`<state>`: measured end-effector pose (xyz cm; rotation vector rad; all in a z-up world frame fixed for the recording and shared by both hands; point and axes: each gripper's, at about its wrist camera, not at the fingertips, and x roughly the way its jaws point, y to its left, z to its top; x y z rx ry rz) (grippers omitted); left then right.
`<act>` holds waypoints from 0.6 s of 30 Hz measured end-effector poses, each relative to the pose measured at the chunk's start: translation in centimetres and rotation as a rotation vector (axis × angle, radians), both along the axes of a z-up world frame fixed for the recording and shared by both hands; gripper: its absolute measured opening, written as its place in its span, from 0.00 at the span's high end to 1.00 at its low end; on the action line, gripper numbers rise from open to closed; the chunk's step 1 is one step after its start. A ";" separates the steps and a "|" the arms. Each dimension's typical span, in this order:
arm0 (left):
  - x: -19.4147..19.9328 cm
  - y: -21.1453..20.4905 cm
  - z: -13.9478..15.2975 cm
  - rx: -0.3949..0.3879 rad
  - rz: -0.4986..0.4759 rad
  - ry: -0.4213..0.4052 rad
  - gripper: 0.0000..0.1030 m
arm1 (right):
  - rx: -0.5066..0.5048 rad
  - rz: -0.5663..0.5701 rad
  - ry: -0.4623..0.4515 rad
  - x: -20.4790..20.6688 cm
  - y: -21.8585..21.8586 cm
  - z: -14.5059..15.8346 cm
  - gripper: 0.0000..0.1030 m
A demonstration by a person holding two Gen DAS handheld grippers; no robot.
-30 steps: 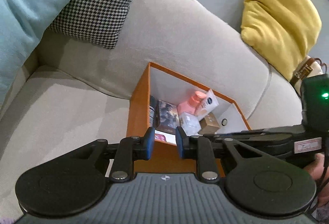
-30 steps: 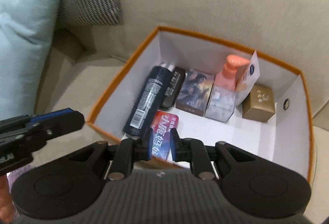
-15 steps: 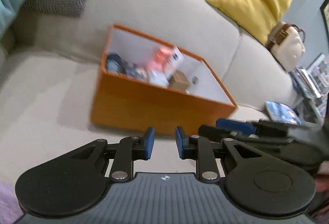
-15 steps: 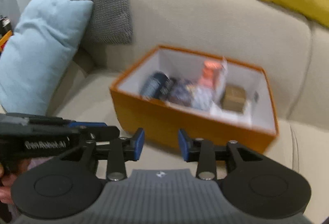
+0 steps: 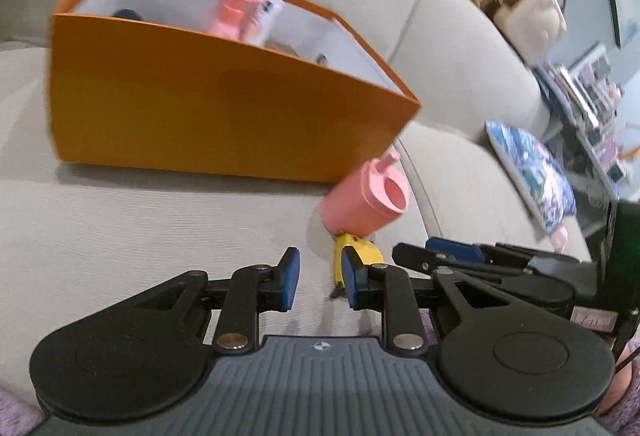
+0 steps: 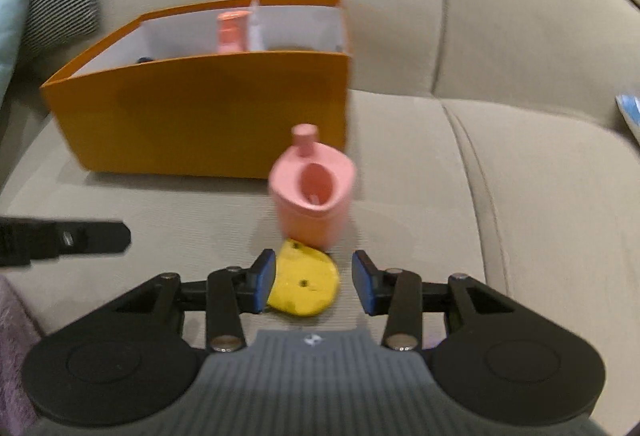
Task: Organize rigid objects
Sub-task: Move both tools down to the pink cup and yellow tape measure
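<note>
Both claws have pulled back from over the orange box [image 6: 200, 123] to the sofa seat [image 6: 500, 195] in front. Right claw [image 6: 314, 286] is opening w/ yellow piece [image 6: 304, 284] between its jaws, prob. ungripped; pink cup [image 6: 312, 191] just behind. Left claw [image 5: 316, 278] nearly clenched, empty.

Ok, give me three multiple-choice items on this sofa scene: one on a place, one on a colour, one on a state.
1. Where does the pink cup sit?
A. inside the box
B. on the sofa seat, in front of the orange box
C. on a cushion

2. What colour is the flat object nearest the right gripper?
A. yellow
B. blue
C. green

3. What is between the left gripper fingers?
A. the cup
B. a bottle
C. nothing

B: the cup stands outside the box wall. A: it is plainly yellow. C: only sofa fabric shows in the gap.
</note>
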<state>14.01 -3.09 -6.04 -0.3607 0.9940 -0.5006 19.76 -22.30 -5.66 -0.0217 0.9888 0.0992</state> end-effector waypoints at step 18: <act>1.8 -3.3 -2.0 0.117 -0.055 0.044 0.68 | 0.135 -0.067 0.256 4.4 -0.3 -5.4 0.39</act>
